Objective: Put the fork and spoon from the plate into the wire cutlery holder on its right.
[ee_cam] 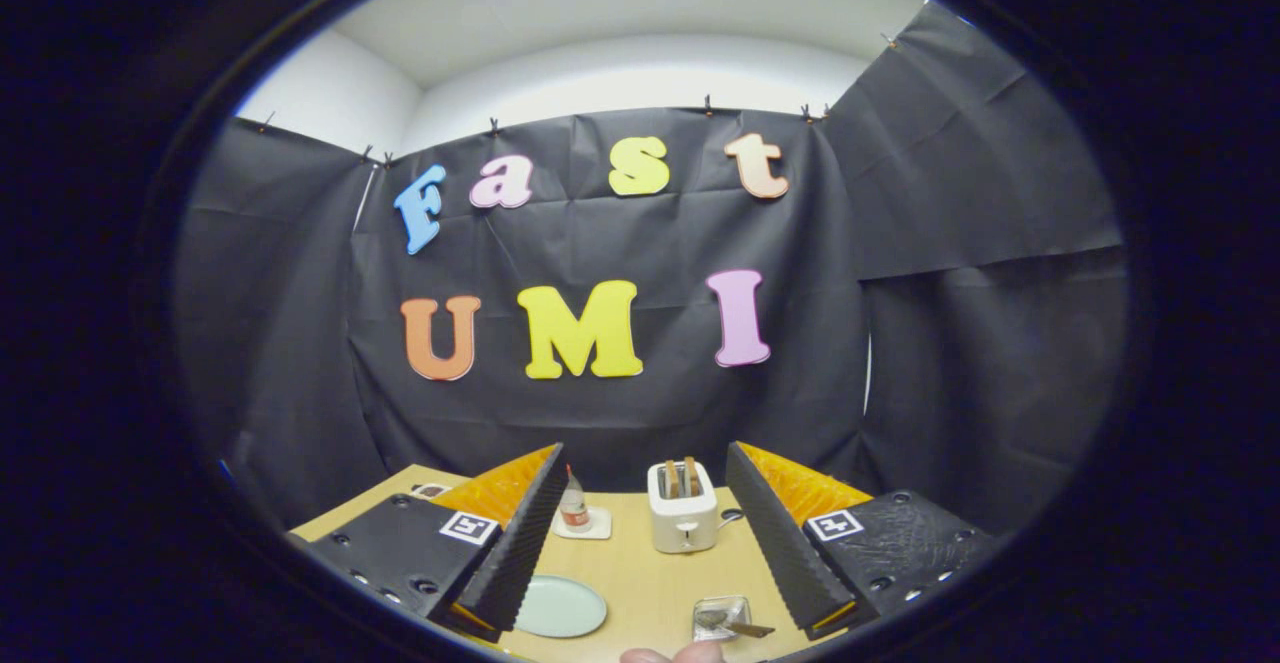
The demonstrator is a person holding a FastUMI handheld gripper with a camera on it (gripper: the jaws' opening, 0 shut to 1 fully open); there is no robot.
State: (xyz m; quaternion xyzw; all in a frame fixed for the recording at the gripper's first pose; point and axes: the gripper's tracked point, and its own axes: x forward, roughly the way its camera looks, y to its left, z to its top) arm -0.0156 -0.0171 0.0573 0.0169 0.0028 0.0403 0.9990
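My gripper (645, 458) is open, its two fingers spread wide with nothing between them, held up above the wooden table (640, 568). Down between the fingers, close to me, lies a pale green plate (560, 606) with nothing visible on it. To its right stands the small wire cutlery holder (720, 611). A piece of metal cutlery (742, 628) rests in the holder with its handle sticking out to the right. Whether it is the fork or the spoon is too small to tell.
A white toaster (683, 515) with two slices in it stands at the back of the table, just ahead of the fingers. Left of it a small bottle (574, 505) sits on a white coaster. A person's fingertip (675, 655) shows at the near edge.
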